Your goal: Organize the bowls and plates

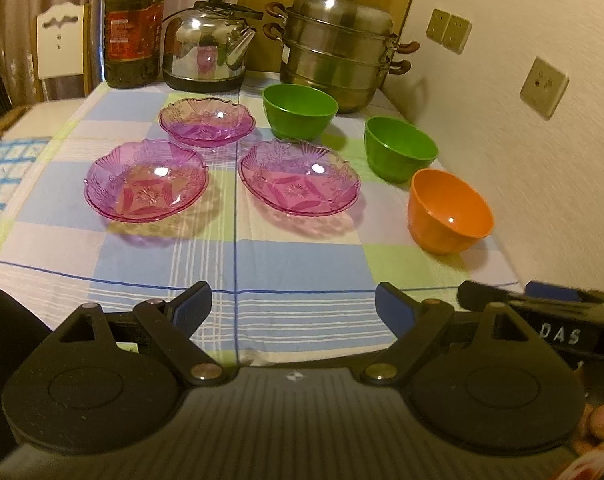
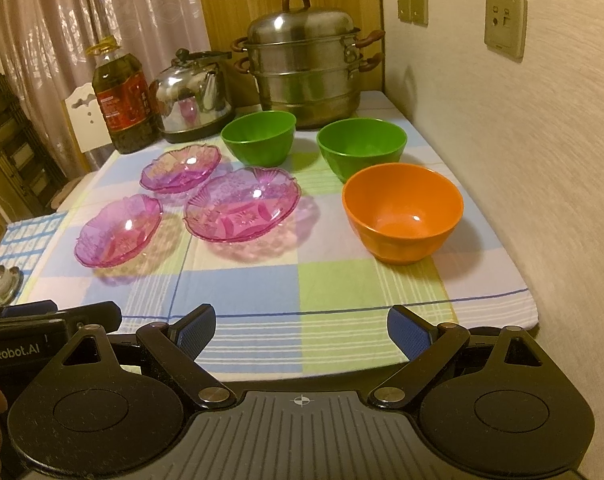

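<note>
Three clear purple plates lie apart on the checked tablecloth: one far [image 1: 207, 121] [image 2: 181, 167], one near left [image 1: 146, 180] [image 2: 118, 230], one in the middle [image 1: 300, 176] [image 2: 243, 203]. Two green bowls [image 1: 299, 110] [image 1: 400, 148] [image 2: 258, 136] [image 2: 361, 145] and an orange bowl [image 1: 449, 210] [image 2: 402, 211] stand upright along the right side by the wall. My left gripper [image 1: 293, 307] is open and empty over the table's near edge. My right gripper [image 2: 301, 328] is open too, empty, low at the near edge, short of the orange bowl.
At the back stand an oil bottle [image 1: 133, 28] [image 2: 120, 102], a steel kettle [image 1: 207, 46] [image 2: 194, 94] and a stacked steel steamer pot [image 1: 340, 46] [image 2: 307, 68]. A wall with sockets [image 2: 505, 24] runs along the right. A chair [image 1: 60, 42] stands beyond the far left corner.
</note>
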Motion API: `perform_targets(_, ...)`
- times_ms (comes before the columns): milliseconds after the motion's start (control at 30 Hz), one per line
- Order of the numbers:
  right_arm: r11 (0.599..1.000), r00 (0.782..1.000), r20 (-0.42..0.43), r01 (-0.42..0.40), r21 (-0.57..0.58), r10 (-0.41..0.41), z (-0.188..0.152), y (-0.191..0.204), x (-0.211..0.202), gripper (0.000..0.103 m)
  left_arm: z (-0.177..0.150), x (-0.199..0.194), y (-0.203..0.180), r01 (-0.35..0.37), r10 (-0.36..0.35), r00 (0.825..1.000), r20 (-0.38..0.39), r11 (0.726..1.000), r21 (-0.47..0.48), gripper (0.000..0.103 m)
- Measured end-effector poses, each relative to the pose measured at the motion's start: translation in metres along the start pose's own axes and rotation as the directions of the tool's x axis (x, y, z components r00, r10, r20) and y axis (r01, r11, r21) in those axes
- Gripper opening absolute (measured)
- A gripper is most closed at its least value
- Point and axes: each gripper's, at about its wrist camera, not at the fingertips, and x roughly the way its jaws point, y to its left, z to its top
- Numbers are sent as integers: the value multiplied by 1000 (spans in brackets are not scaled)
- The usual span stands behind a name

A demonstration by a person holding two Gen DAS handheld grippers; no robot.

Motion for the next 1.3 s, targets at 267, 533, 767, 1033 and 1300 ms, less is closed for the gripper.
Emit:
perform_targets(267,999,999,25,-37,10,37,13,9,4,93,17,-8,39,14,-12,999,32,996,-84,83)
perform_targets(533,992,990,66,-126,-18,127,42,42,20,93,50,-9,98,2,6,998,67,994,-112,83)
perform_targets(767,974,970,87,-225,-33,227,72,86,50,93,96,-12,147,-40,45,993,113,998,-42,83)
perform_targets(1033,956,956,21,-292,-11,292,93,126,105,93,127,20,190,-86,84,989,124,996,11,83)
perform_targets(1300,950,951,12,-306,-63,308,89,162,170,93,128,87,221,-140,135,984,113,990,36,83)
